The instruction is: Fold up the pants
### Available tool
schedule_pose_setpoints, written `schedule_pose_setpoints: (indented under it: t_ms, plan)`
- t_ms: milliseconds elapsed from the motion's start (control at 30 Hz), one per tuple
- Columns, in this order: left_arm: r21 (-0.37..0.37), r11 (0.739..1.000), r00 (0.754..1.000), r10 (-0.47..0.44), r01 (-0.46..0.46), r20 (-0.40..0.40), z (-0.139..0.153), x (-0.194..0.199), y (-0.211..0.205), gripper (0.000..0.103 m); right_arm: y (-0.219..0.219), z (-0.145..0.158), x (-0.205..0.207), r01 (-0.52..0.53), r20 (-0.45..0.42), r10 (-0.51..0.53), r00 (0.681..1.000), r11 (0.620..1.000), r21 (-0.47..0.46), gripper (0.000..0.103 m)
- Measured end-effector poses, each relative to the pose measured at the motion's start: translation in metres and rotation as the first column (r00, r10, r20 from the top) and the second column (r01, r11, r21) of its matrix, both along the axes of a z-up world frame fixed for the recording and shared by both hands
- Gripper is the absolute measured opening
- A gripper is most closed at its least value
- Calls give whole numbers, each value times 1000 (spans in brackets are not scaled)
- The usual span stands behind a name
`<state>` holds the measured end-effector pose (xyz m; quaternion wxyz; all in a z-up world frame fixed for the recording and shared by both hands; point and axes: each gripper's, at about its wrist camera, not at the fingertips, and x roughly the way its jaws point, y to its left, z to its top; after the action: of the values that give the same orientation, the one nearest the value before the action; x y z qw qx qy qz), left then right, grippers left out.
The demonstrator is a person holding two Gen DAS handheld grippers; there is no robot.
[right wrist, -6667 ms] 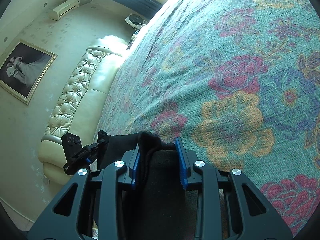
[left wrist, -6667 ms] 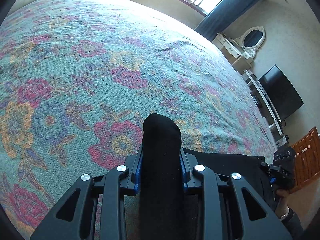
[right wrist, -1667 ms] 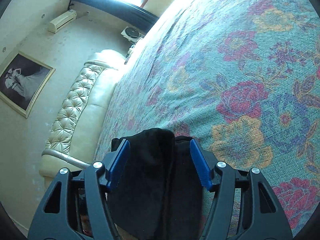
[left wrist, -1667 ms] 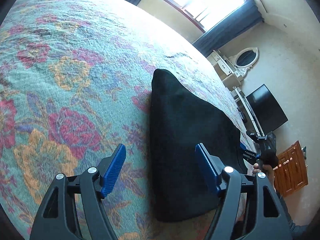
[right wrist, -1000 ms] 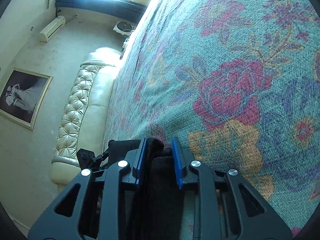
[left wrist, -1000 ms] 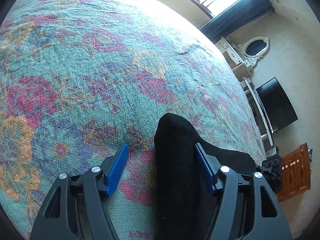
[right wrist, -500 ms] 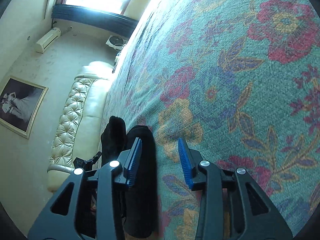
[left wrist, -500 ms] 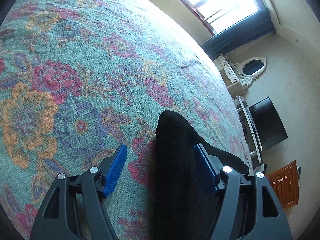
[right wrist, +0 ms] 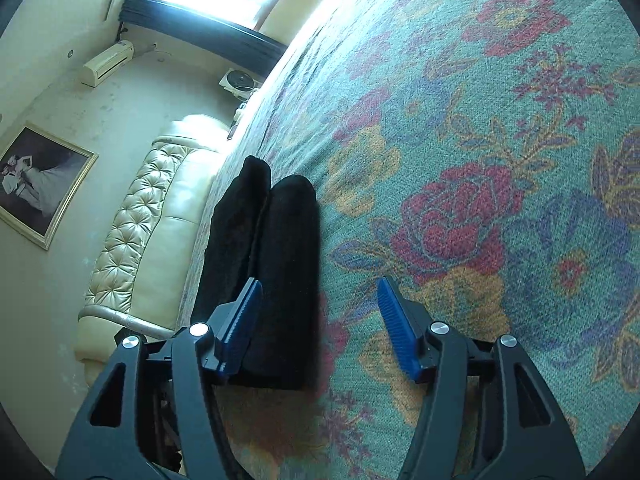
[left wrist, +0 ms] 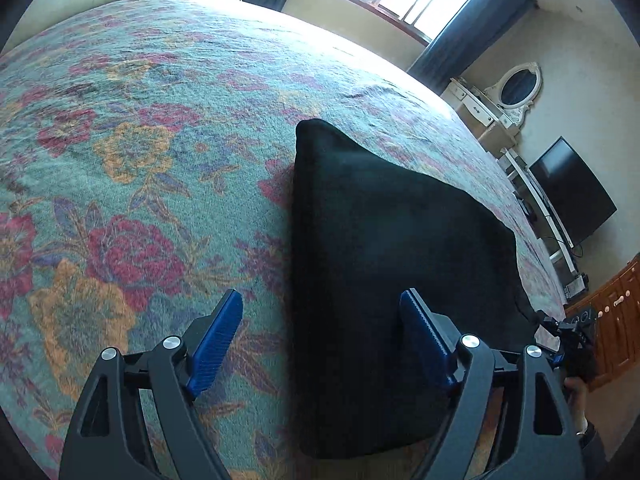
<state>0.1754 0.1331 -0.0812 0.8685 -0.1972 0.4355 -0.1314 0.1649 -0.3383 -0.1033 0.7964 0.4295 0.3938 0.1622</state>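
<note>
Left gripper (left wrist: 320, 332): we see its jaws stand wide apart and they have just been opening; the near left edge of the folded pants (left wrist: 384, 264) lies in the gap, and we see no pad pressing the cloth, though its right pad is just beside the black fabric.
Right gripper (right wrist: 318, 320): we see its jaws apart too, just been opening; the right fold of the pants (right wrist: 280, 264) lies beside the left blue pad, and the other pad is over bare bedspread (right wrist: 500, 160).
Pants: we find them black, folded into a thick flat bundle, lying on the floral bedspread (left wrist: 140, 160); from the right wrist view they show as two rounded folds side by side.
Other gripper in the left view: at the far right edge we see a dark gripper body with a hand (left wrist: 578, 390) under it; the picture is too small there to tell more.
Headboard (right wrist: 132, 240): we see cream, tufted padding left of the bed.
Far wall, right view: a framed picture (right wrist: 38, 184) and an air conditioner (right wrist: 108, 62).
Far side, left view: a television (left wrist: 572, 192), an oval mirror (left wrist: 518, 88) and a window with dark curtains (left wrist: 464, 28).
</note>
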Motion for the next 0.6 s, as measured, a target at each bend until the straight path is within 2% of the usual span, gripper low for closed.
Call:
schedule_pose_setpoints:
  t_ms: [133, 267, 333, 500, 600]
  plan:
    - [58, 998, 1000, 26, -26, 2, 0, -32, -19, 84, 8, 3, -19, -15, 0, 15, 1000, 1000, -27, 66]
    - [83, 994, 997, 66, -68, 26, 12, -58, -32, 85, 19, 9, -40, -26, 4, 26, 1000, 997, -74, 77]
    - [144, 985, 995, 90, -96, 47, 20, -72, -40, 85, 28, 14, -49, -38, 6, 39, 999, 990, -133, 81]
    - [278, 953, 987, 81, -118, 141, 46, -102, -62, 85, 52, 24, -77, -28, 15, 34, 999, 952, -304, 84]
    - [289, 948, 981, 88, -136, 172, 55, -119, -71, 85, 67, 29, -92, -16, 19, 25, 1000, 919, -393, 85]
